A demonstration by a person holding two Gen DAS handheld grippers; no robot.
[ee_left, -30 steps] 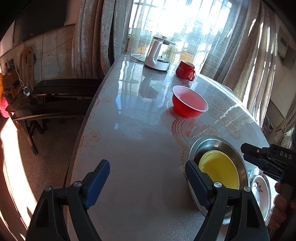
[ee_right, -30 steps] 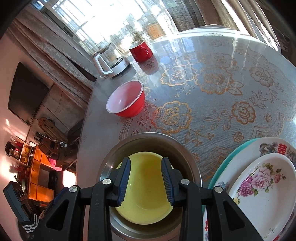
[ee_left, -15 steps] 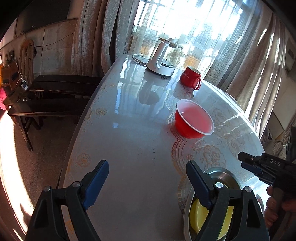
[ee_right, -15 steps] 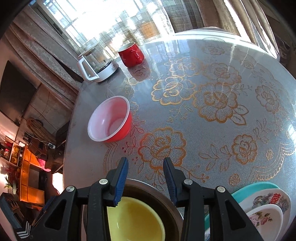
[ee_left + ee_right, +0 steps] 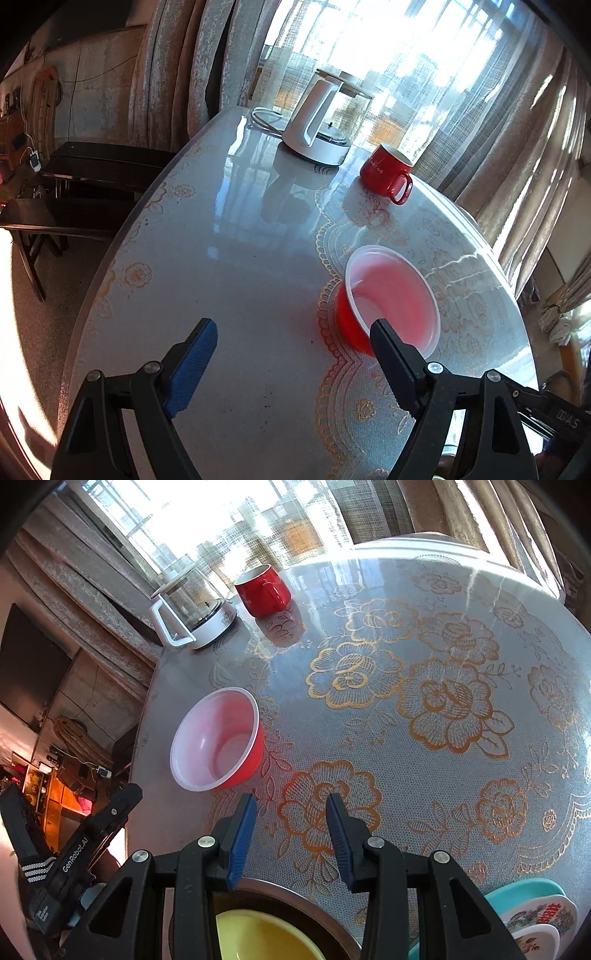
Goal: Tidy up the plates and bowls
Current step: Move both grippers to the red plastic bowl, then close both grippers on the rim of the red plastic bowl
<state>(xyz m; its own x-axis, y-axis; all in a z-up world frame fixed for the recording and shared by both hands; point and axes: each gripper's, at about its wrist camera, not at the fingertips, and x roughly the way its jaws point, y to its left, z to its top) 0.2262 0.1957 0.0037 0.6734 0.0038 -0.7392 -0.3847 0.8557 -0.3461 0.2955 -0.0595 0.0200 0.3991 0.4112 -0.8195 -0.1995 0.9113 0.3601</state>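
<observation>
A red bowl (image 5: 391,295) with a pale inside stands upright on the lace-patterned table (image 5: 236,280). My left gripper (image 5: 295,343) hovers just short of it, open wide, nothing between its fingers; its right finger (image 5: 395,358) overlaps the bowl's near rim in the picture. In the right wrist view the red bowl (image 5: 218,746) lies ahead and to the left of my right gripper (image 5: 291,812), which is partly open and empty. Below it a yellow bowl (image 5: 258,938) sits inside a steel bowl (image 5: 295,897). Stacked plates (image 5: 535,915) lie at the bottom right.
A white-and-glass kettle (image 5: 321,122) and a red mug (image 5: 388,173) stand at the table's far side by the curtains. Dark benches (image 5: 92,166) stand on the floor past the table's left edge. The left gripper's body (image 5: 74,849) shows at the lower left.
Both grippers have moved forward over the table toward the red bowl. The steel bowl with the yellow bowl has slid out of the left view and down to the right view's bottom edge.
</observation>
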